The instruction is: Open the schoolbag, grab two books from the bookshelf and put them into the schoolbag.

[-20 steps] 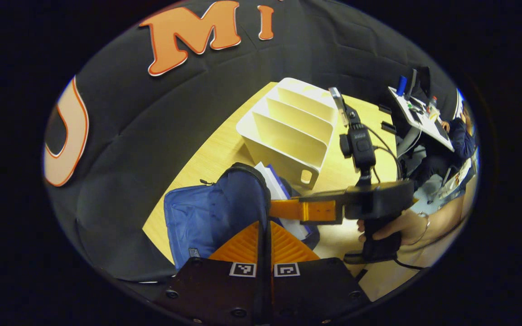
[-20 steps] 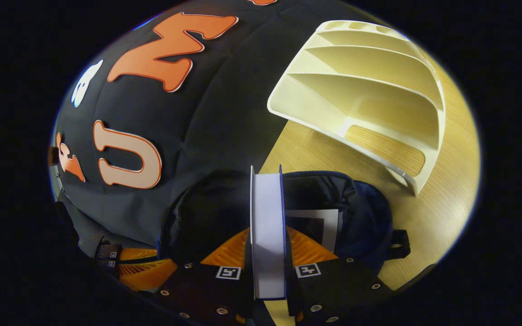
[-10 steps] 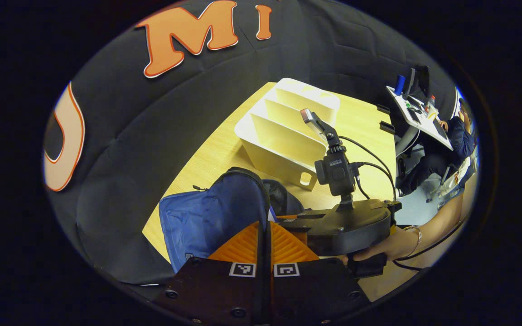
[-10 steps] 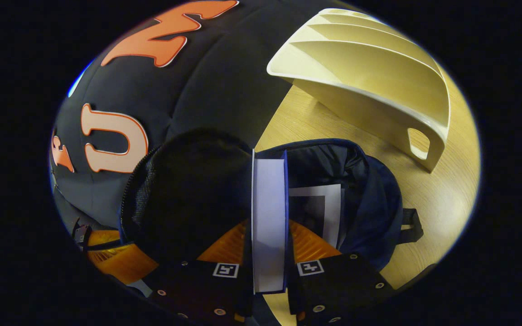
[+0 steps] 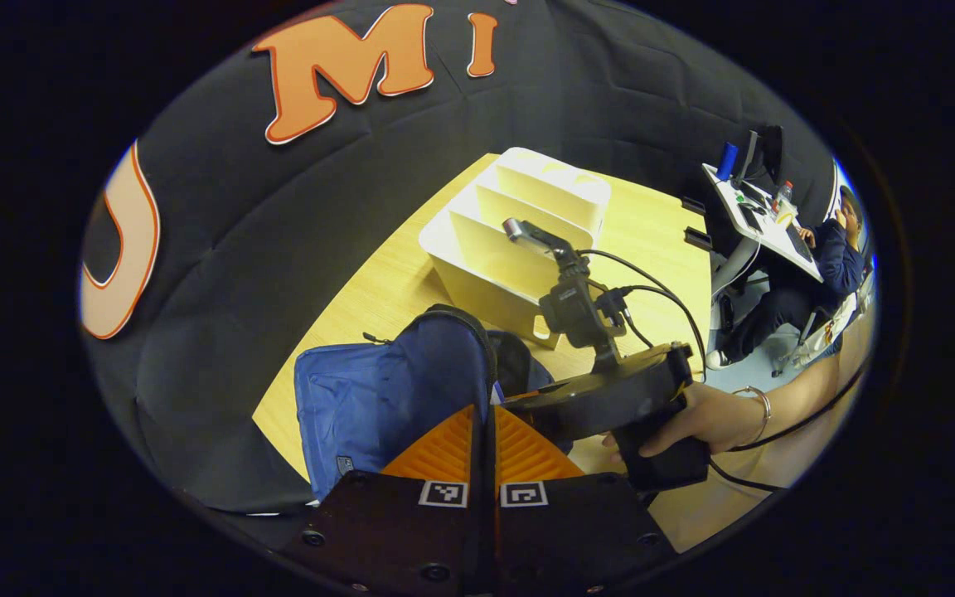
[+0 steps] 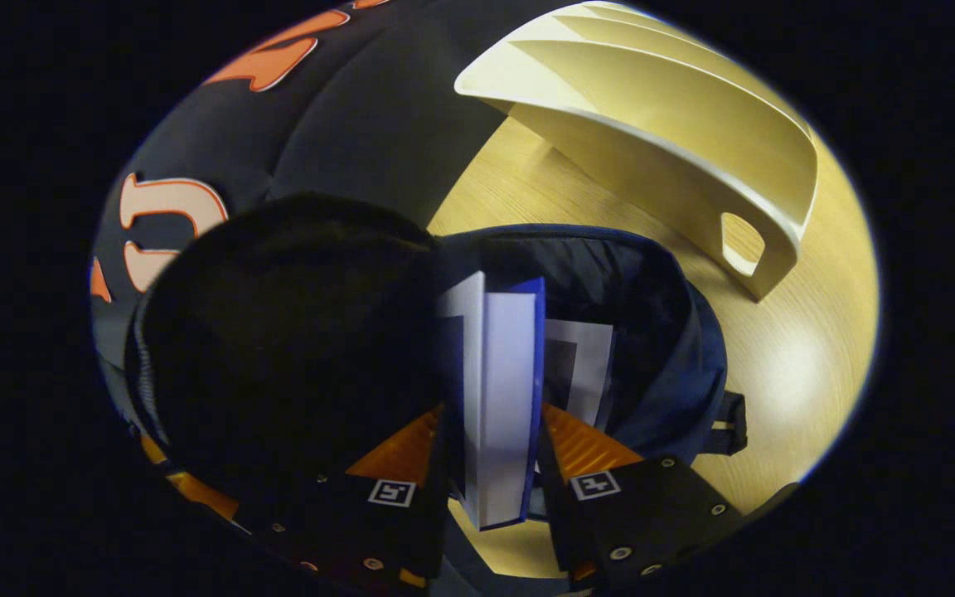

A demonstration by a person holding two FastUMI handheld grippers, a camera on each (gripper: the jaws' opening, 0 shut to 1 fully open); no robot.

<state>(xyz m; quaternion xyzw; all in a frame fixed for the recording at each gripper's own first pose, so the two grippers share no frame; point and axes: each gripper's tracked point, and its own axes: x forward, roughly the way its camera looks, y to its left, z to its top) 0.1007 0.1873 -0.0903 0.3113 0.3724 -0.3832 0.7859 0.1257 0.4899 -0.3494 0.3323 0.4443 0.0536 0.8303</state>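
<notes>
The blue schoolbag (image 5: 378, 398) stands on the wooden table, and my left gripper (image 5: 484, 423) is shut on its dark top rim, holding the mouth wide. In the right gripper view the bag's mouth (image 6: 676, 373) gapes below me. A book with a blue cover (image 6: 506, 398) leans inside it between the fingers of my right gripper (image 6: 490, 414), which stand apart with a slight gap to the book. A second, white-fronted book (image 6: 585, 373) rests deeper in the bag. The cream bookshelf (image 6: 676, 124) has bare slots. The right gripper's body (image 5: 610, 398) shows in a hand (image 5: 710, 414) over the bag.
The bookshelf (image 5: 519, 215) stands behind the bag on the table (image 5: 652, 240), close to the black cloth wall. Bare wood lies to the bag's right (image 6: 792, 356). Beyond the table's far edge a person (image 5: 834, 257) sits at a desk (image 5: 759, 215).
My right gripper has gone down into the bag with the blue book. Its fingers have spread and the book now tilts. The left gripper has kept its hold on the rim.
</notes>
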